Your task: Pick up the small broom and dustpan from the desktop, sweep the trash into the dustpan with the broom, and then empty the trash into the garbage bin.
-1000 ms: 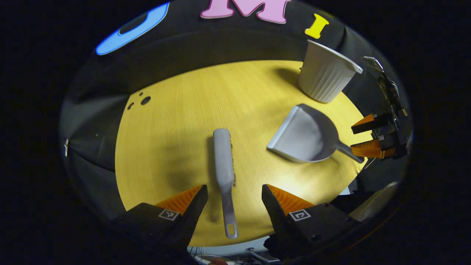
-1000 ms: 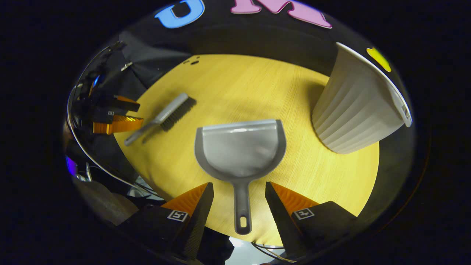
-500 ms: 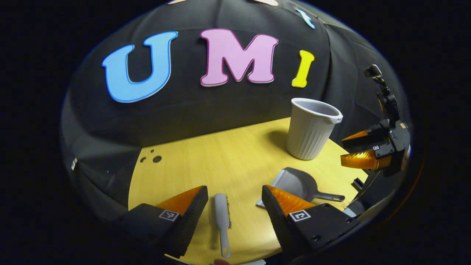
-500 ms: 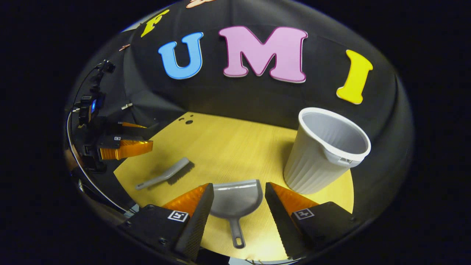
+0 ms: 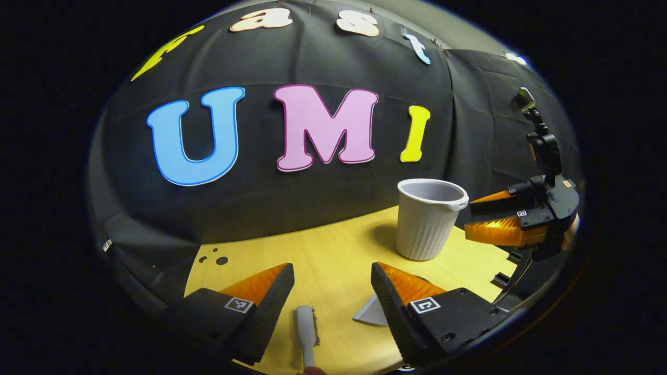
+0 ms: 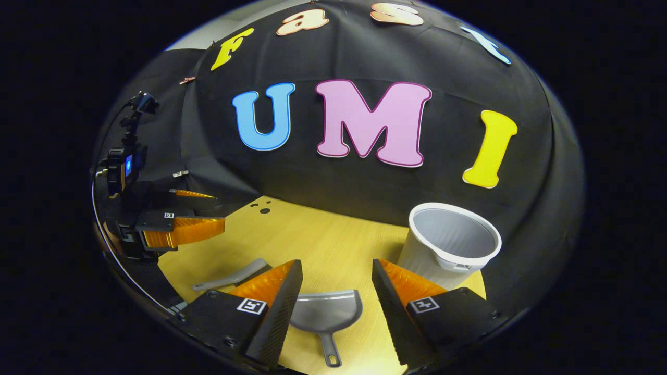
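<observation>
A small grey broom (image 5: 306, 333) lies flat on the yellow desktop (image 5: 333, 245), just below and between the fingers of my open left gripper (image 5: 332, 271), which holds nothing. A corner of the grey dustpan (image 5: 371, 314) peeks out beside its right finger. In the right gripper view the dustpan (image 6: 325, 315) lies flat with its handle toward me, under my open, empty right gripper (image 6: 337, 265). The broom (image 6: 234, 276) rests to its left. The white ribbed garbage bin (image 5: 428, 219) stands upright at the desktop's far right, and the bin (image 6: 448, 245) is just beyond my right finger.
Each gripper shows in the other's view, hovering open above the table edge: the right gripper (image 5: 469, 219) by the bin, the left gripper (image 6: 213, 211) at the left. Small dark holes (image 5: 221, 259) mark the far left of the desktop.
Both grippers have tilted up from looking down on the desktop to facing the wall, so broom and dustpan slid to the bottom of the views. Neither object has moved; both grippers stay open.
</observation>
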The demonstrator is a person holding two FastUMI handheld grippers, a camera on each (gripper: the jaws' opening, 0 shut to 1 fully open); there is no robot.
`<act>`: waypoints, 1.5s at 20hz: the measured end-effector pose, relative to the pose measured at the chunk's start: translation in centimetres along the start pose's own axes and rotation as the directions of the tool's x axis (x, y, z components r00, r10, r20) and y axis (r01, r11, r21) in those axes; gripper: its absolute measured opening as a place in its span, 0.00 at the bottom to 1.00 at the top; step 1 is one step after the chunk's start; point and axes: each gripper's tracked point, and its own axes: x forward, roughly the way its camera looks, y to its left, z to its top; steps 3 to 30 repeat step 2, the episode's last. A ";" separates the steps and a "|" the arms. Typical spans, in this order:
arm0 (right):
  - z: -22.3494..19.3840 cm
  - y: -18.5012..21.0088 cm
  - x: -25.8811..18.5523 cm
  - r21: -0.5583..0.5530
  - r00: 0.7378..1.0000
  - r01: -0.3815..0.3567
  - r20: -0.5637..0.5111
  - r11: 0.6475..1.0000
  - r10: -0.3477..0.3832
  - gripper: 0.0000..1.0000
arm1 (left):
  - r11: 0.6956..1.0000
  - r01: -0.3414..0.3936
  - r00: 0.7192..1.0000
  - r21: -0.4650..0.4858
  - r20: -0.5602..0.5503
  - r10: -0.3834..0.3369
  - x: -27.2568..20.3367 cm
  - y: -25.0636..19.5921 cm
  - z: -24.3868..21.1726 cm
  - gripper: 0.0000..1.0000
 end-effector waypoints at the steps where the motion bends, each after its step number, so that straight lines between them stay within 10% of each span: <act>1: 0.3 0.0 0.1 -0.005 1.000 0.001 0.010 1.000 -0.001 0.83 | 1.000 0.003 1.000 -0.007 0.007 -0.003 -0.1 -0.2 0.1 0.93; 30: 0.5 0.1 0.1 -0.009 1.000 0.000 0.019 1.000 0.000 0.83 | 1.000 0.004 1.000 -0.011 0.010 -0.003 -0.1 -0.1 0.2 0.94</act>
